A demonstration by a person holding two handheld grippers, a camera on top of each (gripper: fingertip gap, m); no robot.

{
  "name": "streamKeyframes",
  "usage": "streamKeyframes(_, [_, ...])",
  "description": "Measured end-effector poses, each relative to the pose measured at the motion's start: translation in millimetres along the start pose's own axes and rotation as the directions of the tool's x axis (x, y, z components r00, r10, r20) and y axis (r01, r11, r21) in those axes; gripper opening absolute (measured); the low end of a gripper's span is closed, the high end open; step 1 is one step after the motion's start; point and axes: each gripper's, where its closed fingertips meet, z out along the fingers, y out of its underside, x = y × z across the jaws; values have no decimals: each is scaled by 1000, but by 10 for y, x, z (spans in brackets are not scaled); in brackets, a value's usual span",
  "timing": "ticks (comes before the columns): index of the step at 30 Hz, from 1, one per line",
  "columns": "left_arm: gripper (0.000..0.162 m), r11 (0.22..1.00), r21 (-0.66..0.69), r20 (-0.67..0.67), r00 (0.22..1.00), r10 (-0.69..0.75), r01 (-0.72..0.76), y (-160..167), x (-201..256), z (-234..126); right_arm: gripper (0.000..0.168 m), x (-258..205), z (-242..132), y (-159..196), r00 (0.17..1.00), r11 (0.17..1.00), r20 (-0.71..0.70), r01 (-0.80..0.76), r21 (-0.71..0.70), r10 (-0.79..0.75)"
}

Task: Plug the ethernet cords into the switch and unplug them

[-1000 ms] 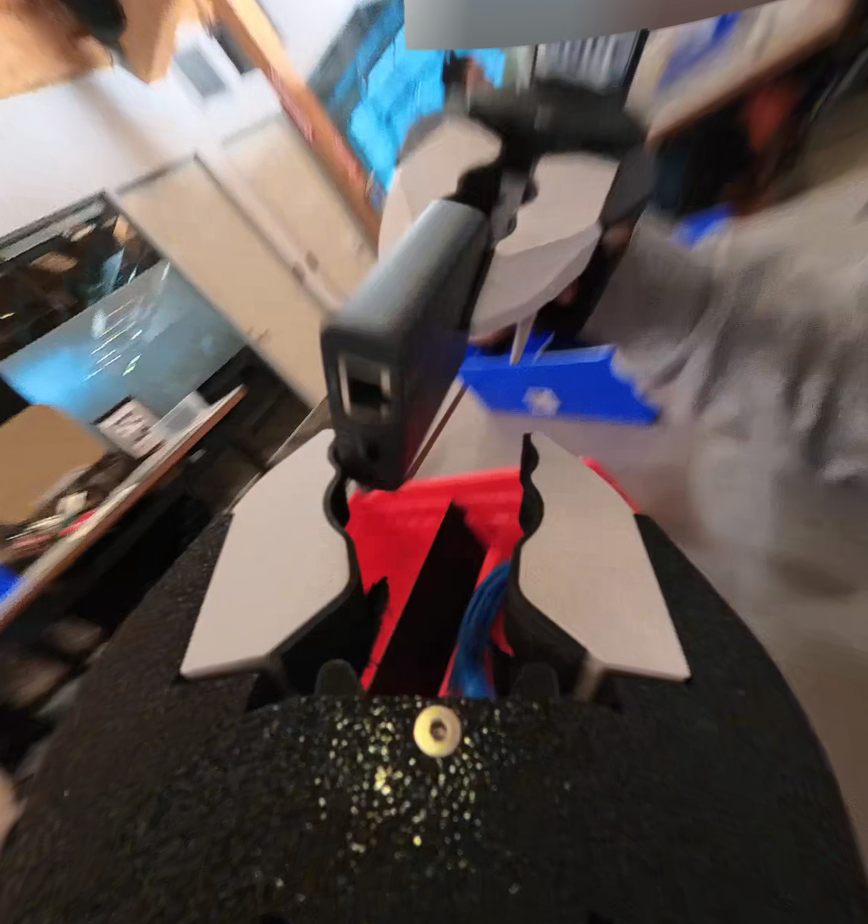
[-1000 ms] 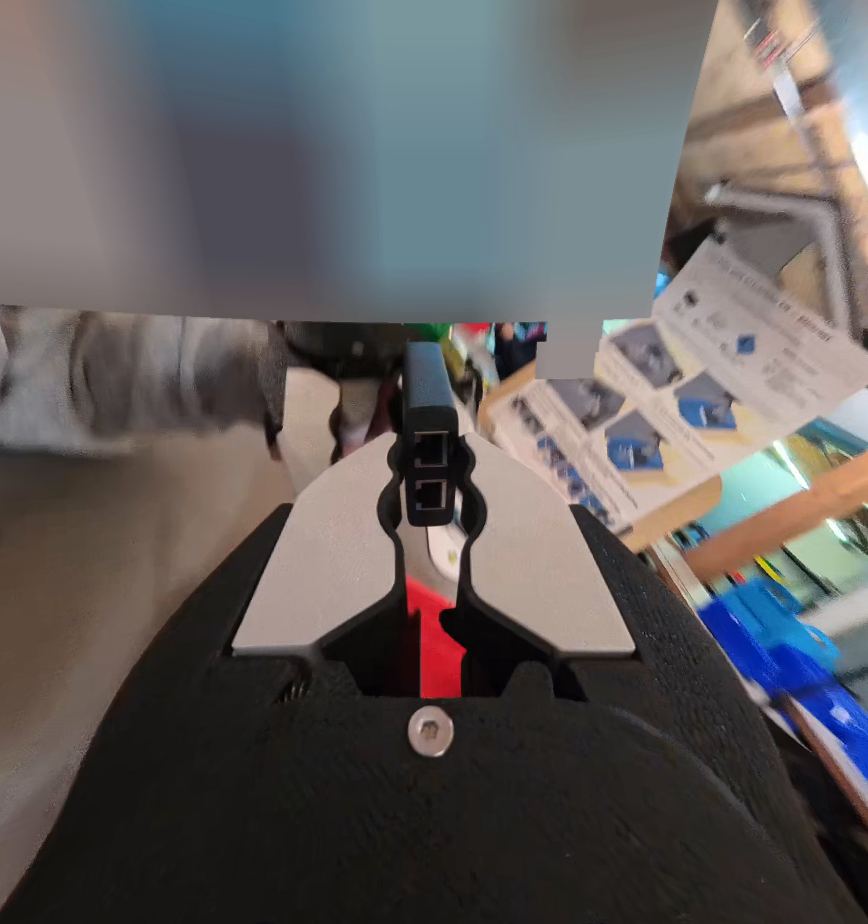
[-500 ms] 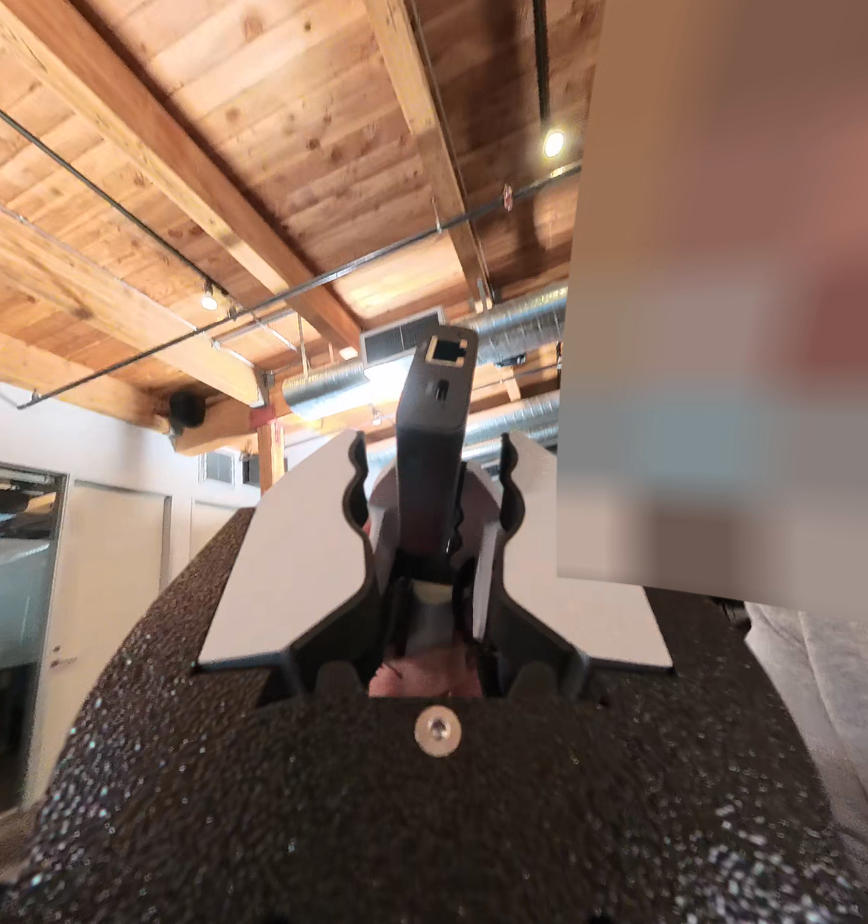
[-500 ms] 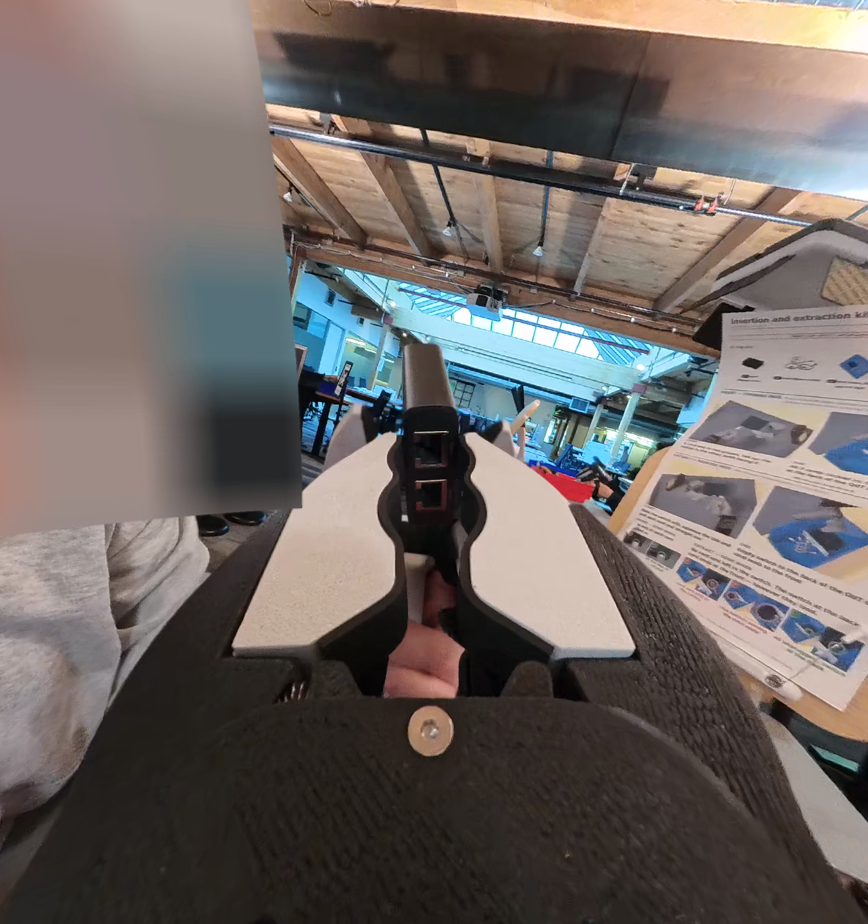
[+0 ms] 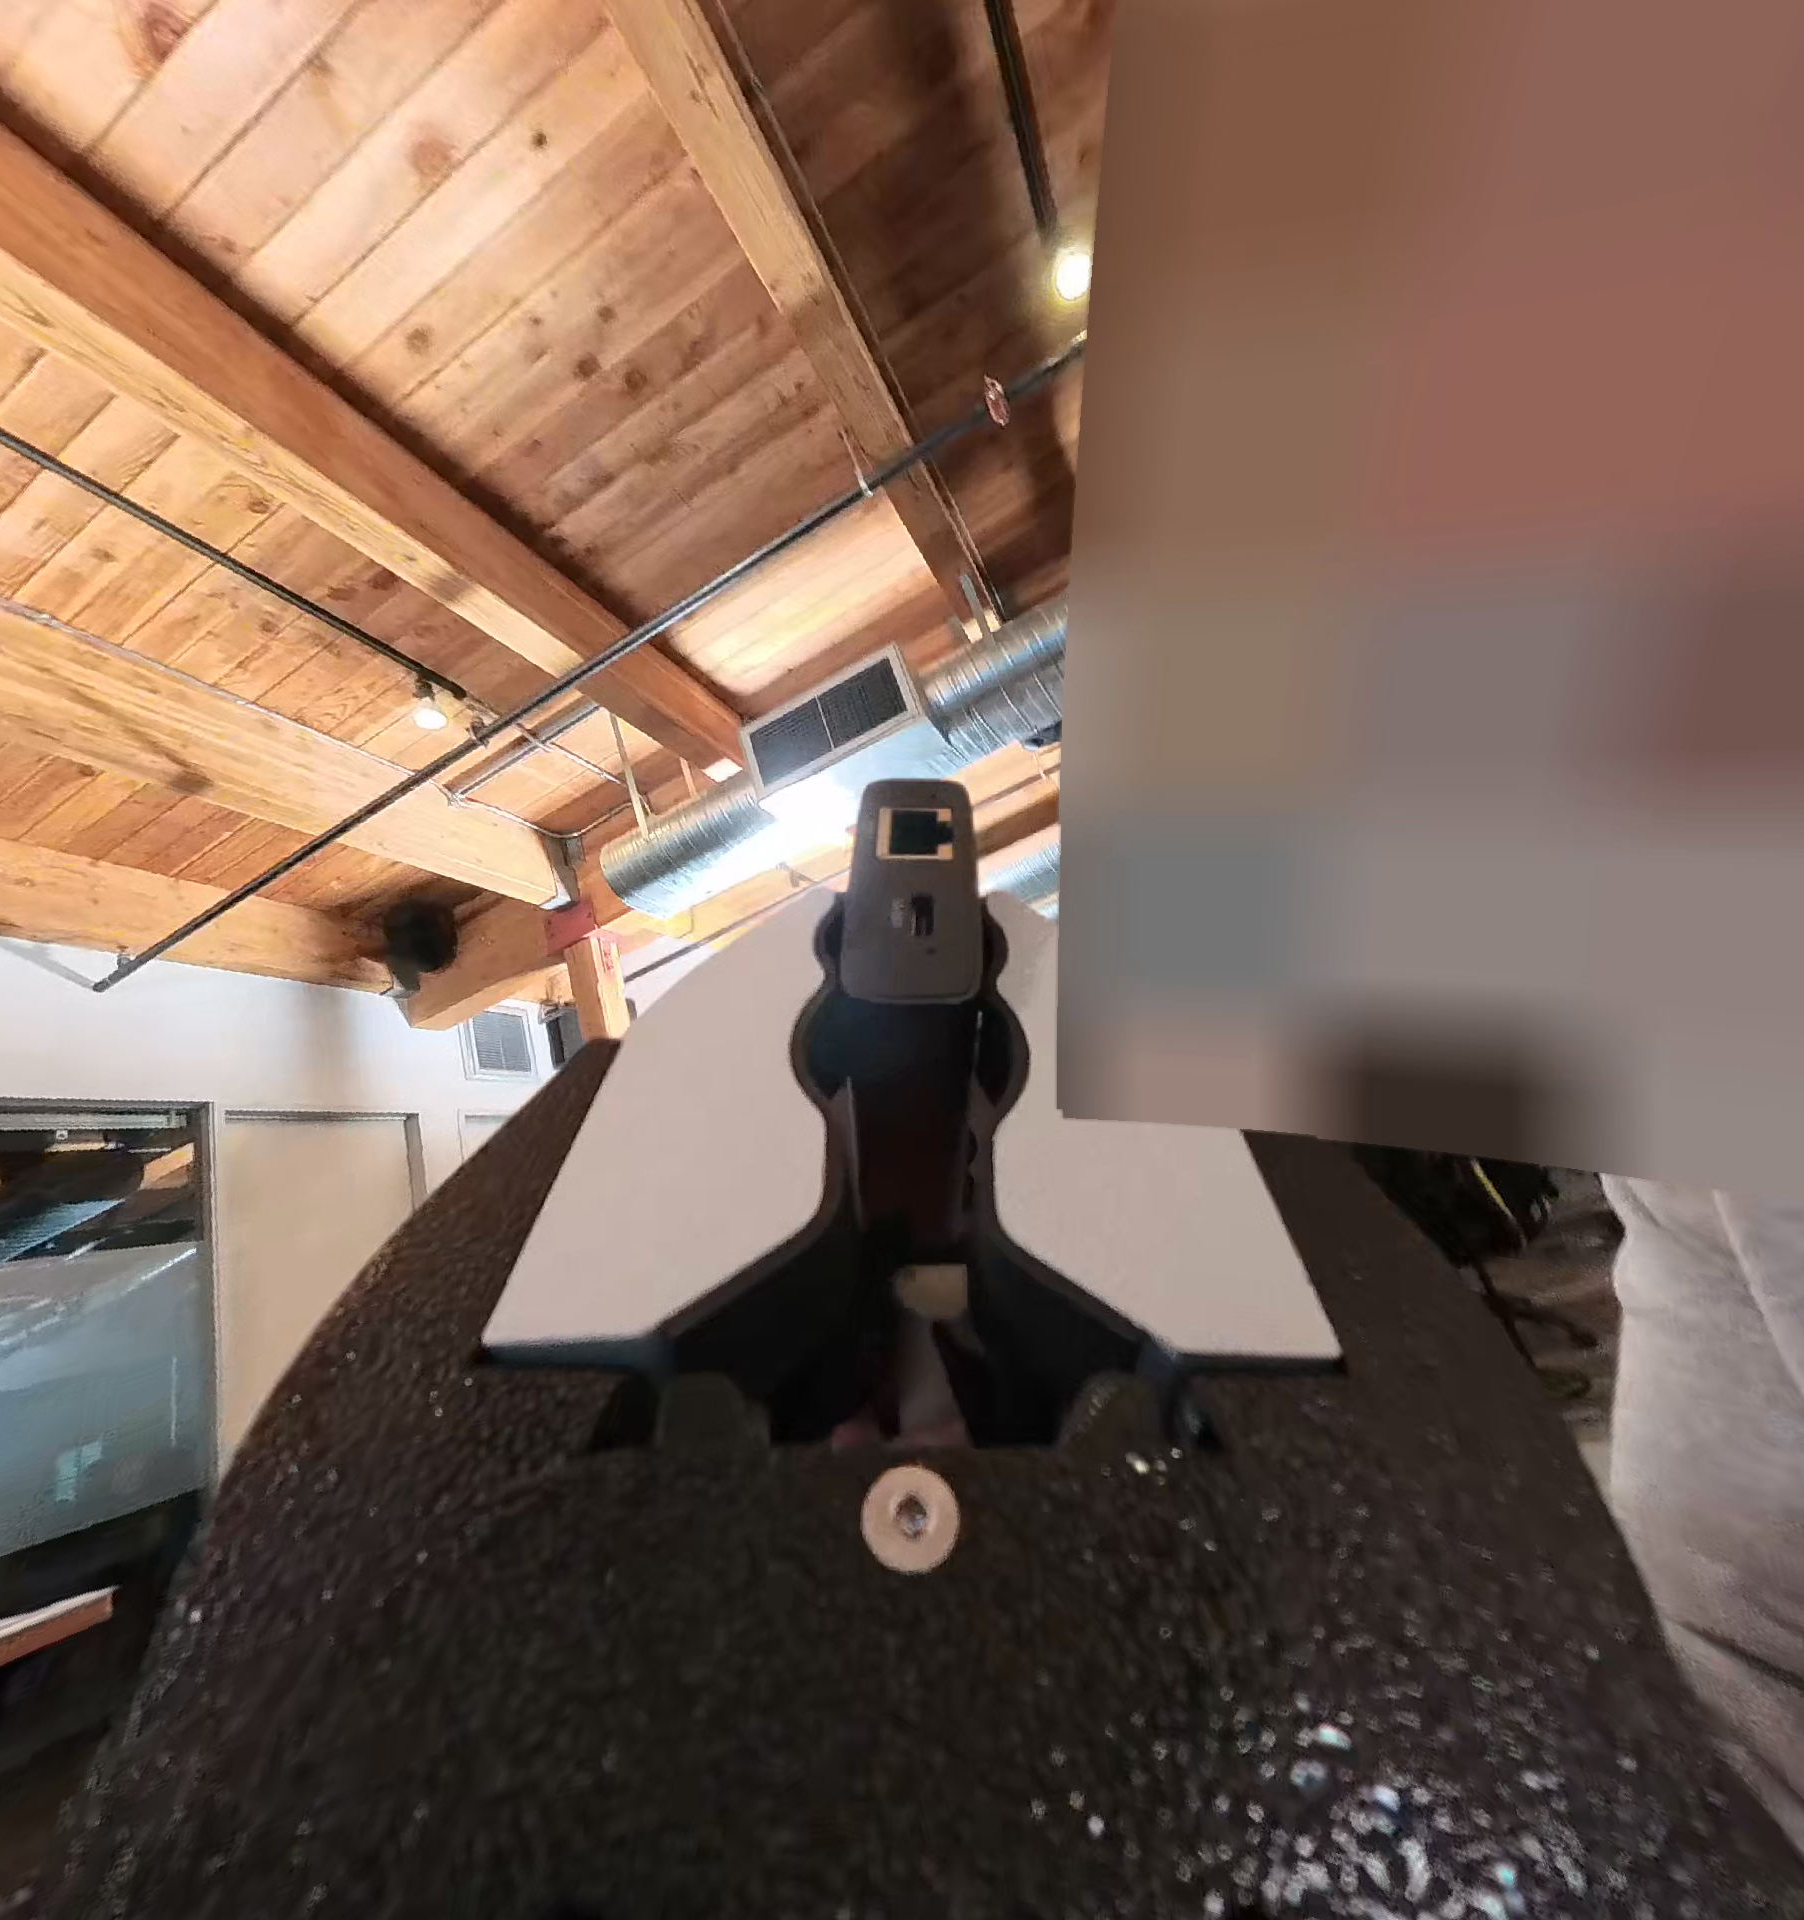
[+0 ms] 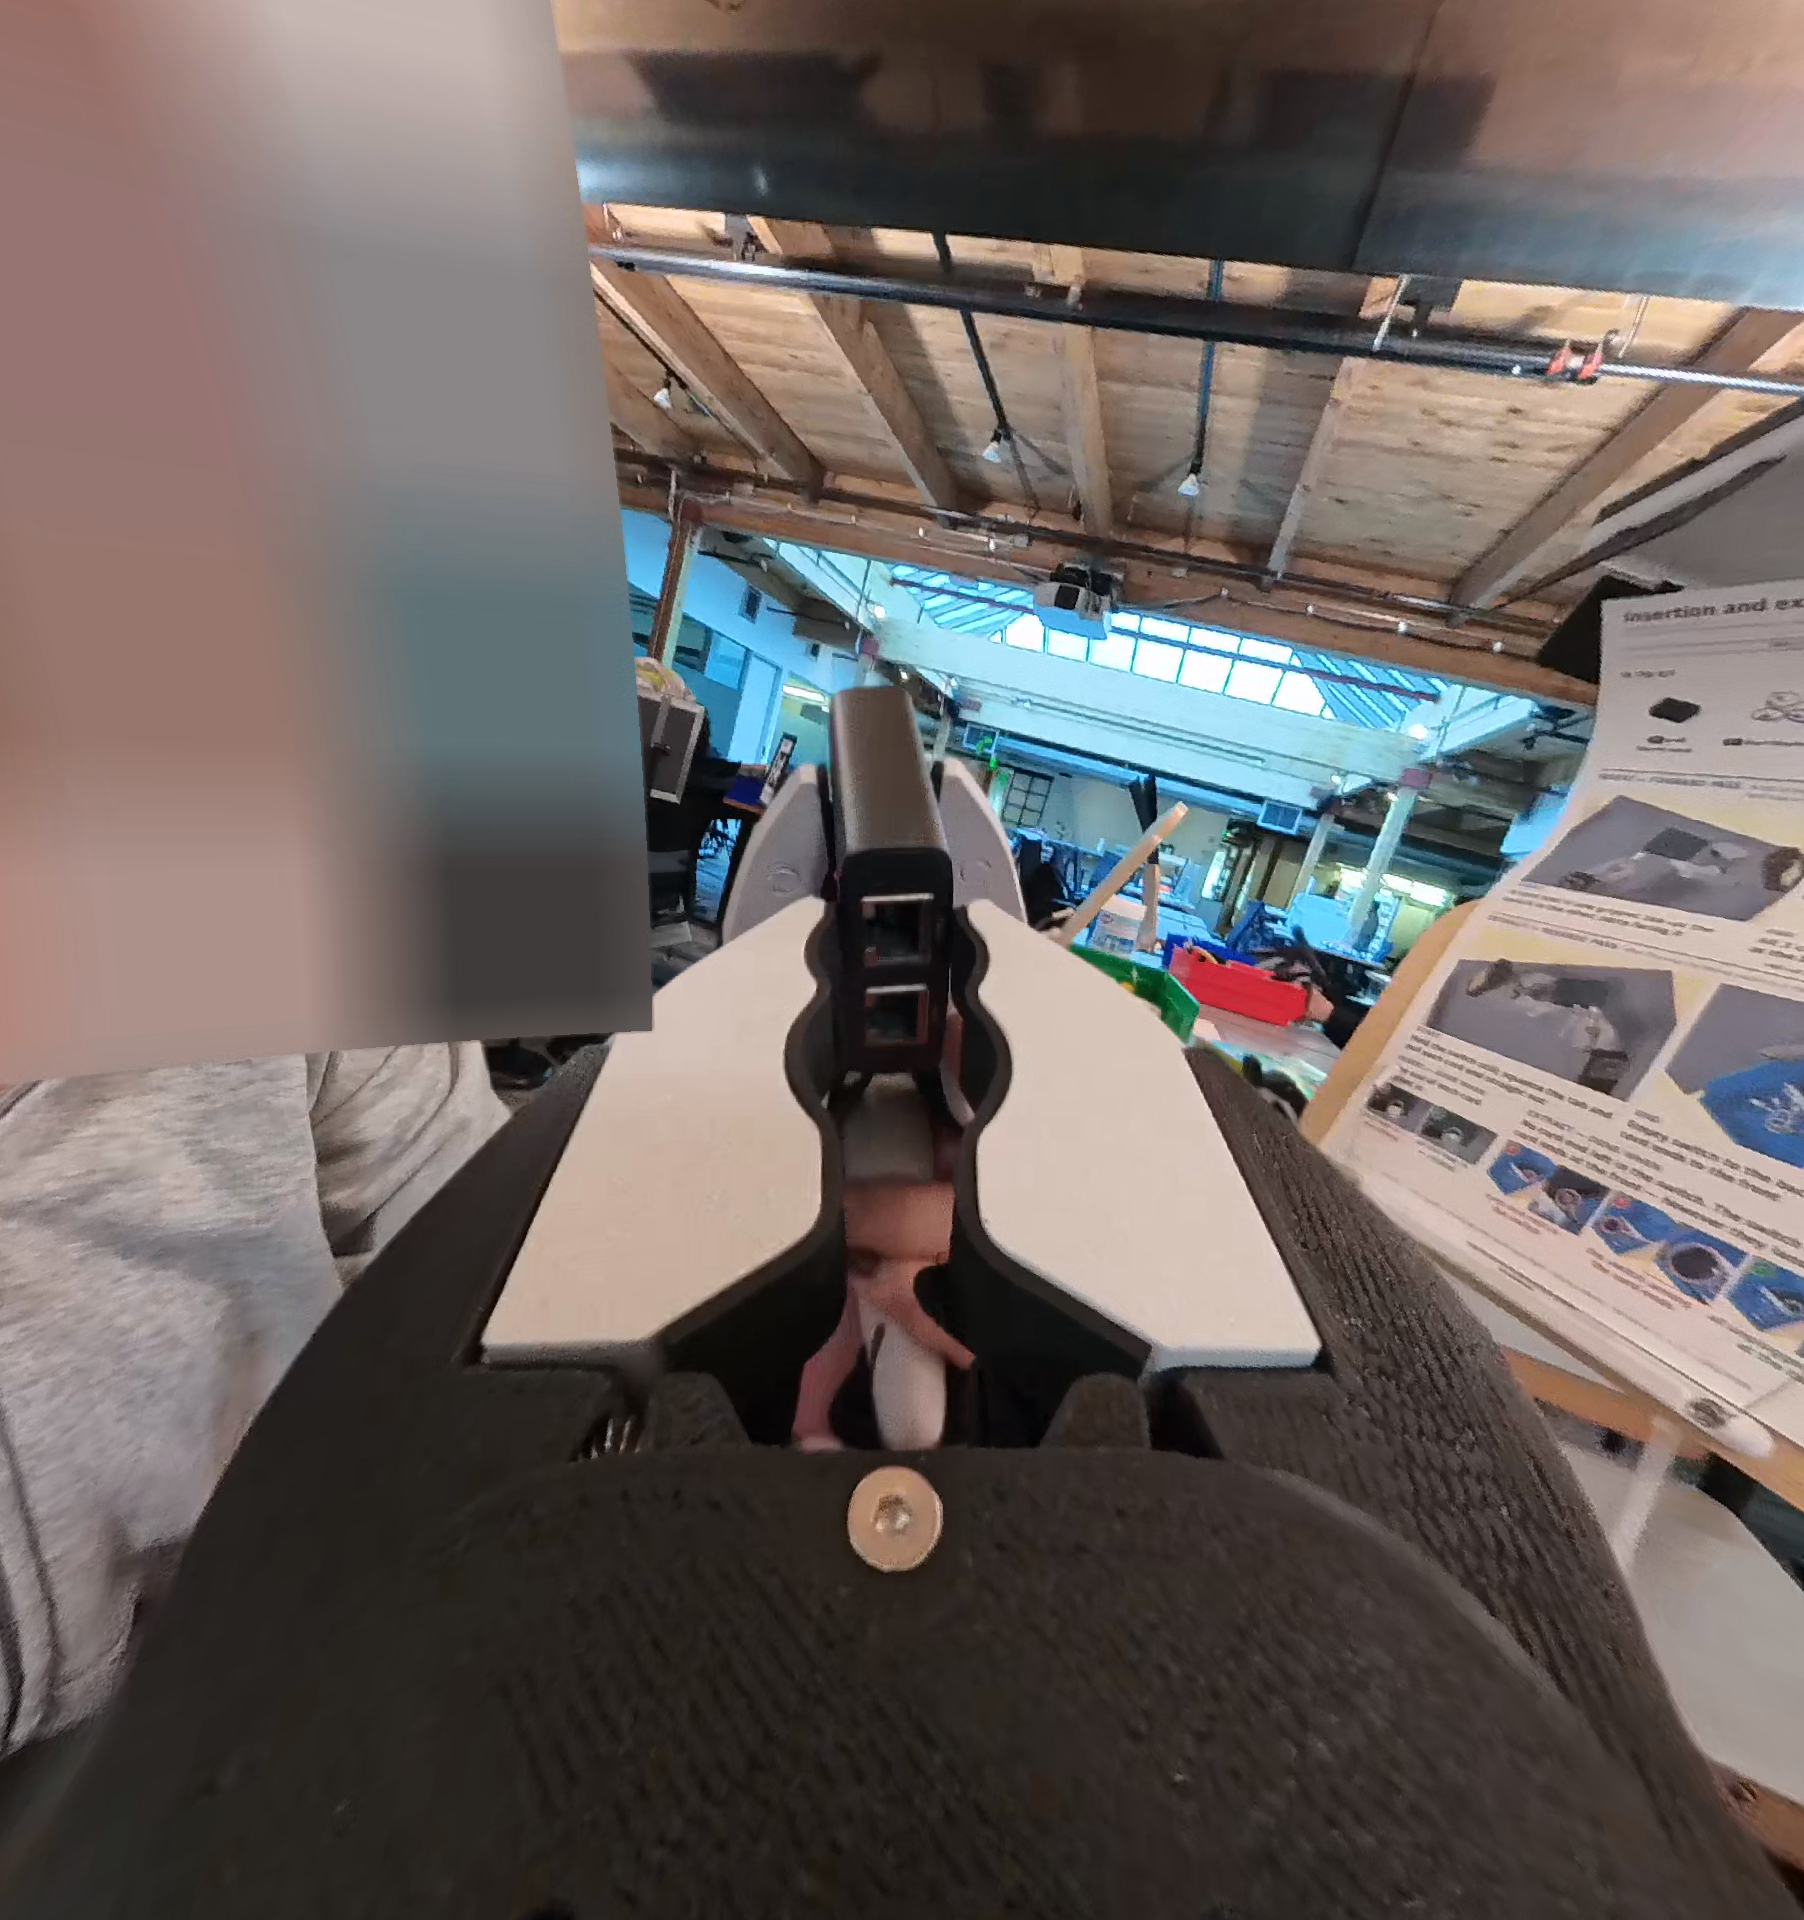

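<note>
A black adapter box [image 6: 890, 831] with two sockets on its near end is held up in the air, in front of the person. My right gripper [image 6: 893, 966] is shut on that two-socket end. The left gripper's white fingers [image 6: 773, 862] flank the box's far end. In the left wrist view the box [image 5: 913, 904] shows its other end, with one socket, between the fingertips. My left gripper [image 5: 910, 940] is shut on it. Both views point up at the wooden ceiling.
A printed instruction sheet [image 6: 1656, 1039] on a wooden board stands close on the right. The person's grey sleeve [image 6: 150, 1299] is on the left, and the grey garment [image 5: 1729, 1455] shows in the left wrist view. Red and green bins [image 6: 1230, 987] lie far off. Only a small space, under 4 cm, lies between the two pairs of fingers.
Both grippers swung up from over the red bin to face the ceiling. The left gripper, open beside the box before, has closed on its far end. The right kept its grip.
</note>
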Motion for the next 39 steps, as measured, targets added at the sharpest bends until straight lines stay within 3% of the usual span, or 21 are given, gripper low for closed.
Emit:
streamKeyframes(1, [21,1000,4,-12,1000,17,-17,-25,-9,-9,19,10,-50,7,1000,1000,-10,10,-24,-10])
streamKeyframes(5, [20,995,11,-72,992,99,-98,-237,-142,-89,20,100,-375,90,990,974,-104,71,-214,-95])
streamKeyframes(8, [20,977,-59,-126,972,197,-205,-285,-298,-186,20,163,-629,288,965,894,-170,109,-435,-200])
streamKeyframes(12, [20,979,-45,-104,976,191,-197,-364,-516,-335,23,185,-882,863,958,654,-151,48,-755,-245])
streamKeyframes(15, [20,987,-35,-95,984,153,-157,-379,-610,-417,25,201,-895,1312,975,486,-119,-13,-874,-188])
streamKeyframes(20, [20,982,-72,-101,981,165,-173,-382,-681,-507,29,43,-744,1992,996,308,-88,-93,-947,30])
streamKeyframes(24, [20,972,-107,-104,975,197,-208,-397,-713,-556,31,-34,-751,2366,996,151,-55,-65,-986,67])
streamKeyframes(32, [20,971,-107,-125,971,202,-216,-491,-721,-621,26,-98,-811,2634,992,39,-58,-63,-997,114])
streamKeyframes(39, [20,968,-122,-144,969,200,-218,-492,-717,-656,20,-111,-813,2688,981,28,-117,-122,-992,152])
